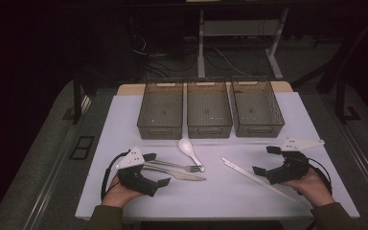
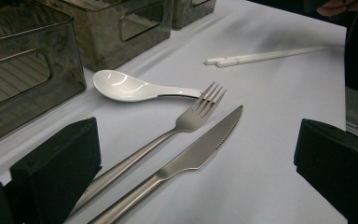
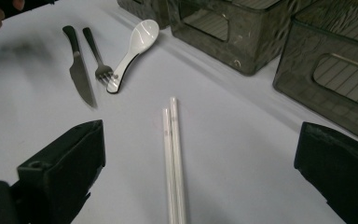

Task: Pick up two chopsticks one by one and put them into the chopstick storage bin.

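Gaping wide and empty, left gripper (image 1: 157,169) flanks fork (image 2: 177,126) and knife (image 2: 191,156); right gripper (image 1: 267,160) straddles chopsticks (image 3: 173,158).

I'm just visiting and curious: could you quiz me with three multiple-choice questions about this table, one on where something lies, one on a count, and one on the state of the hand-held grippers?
1. Where does the white spoon lie?
A. inside the middle bin
B. on the table in front of the middle bin
C. between the jaws of the right gripper

2. How many grey bins stand at the far side of the table?
A. two
B. three
C. four

3. How are the left gripper and right gripper set?
A. both open, holding nothing
B. both shut on cutlery
C. left shut on the fork, right open

Answers:
1 B, the spoon rests on the white surface just before the bins, its handle by the fork tines.
2 B, three stand side by side.
3 A, each pair of jaws stands wide apart over the table.
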Demonstrator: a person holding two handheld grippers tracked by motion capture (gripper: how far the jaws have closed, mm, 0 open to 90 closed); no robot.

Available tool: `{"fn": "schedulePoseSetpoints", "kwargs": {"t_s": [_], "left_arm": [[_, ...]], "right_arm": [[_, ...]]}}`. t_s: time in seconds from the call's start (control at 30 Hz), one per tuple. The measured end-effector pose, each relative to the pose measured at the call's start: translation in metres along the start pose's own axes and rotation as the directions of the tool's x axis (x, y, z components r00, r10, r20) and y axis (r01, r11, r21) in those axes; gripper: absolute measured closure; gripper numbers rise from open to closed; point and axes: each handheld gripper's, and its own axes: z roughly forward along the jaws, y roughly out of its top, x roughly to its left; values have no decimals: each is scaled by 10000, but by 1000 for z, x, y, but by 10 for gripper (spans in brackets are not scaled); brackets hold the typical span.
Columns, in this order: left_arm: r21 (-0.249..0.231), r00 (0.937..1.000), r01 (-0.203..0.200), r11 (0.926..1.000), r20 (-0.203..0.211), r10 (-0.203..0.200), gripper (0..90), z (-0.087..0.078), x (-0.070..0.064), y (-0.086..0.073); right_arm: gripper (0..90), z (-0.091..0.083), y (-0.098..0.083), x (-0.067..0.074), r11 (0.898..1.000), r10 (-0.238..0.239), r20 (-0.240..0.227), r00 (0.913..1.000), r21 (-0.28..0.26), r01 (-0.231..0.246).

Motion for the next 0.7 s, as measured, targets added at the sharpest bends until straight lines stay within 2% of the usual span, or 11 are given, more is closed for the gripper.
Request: {"fn": "schedulePoseSetpoints", "kwargs": {"t_s": [0.2, 0.47, 0.7], "left_arm": [[24, 10000, -17, 10000, -52, 18, 0, -2, -1, -1], [10, 9999, 29, 10000, -153, -29, 0, -2, -2, 0], [61, 9999, 43, 10000, -133, -43, 0, -2, -3, 0]], "right_arm": [[19, 0, 9, -6, 9996, 135, -60, 9999, -245, -136], [19, 7, 19, -8, 9996, 115, -408, 9991, -263, -126], [19, 16, 26, -8, 9997, 157, -636, 9978, 184, -145]]}}
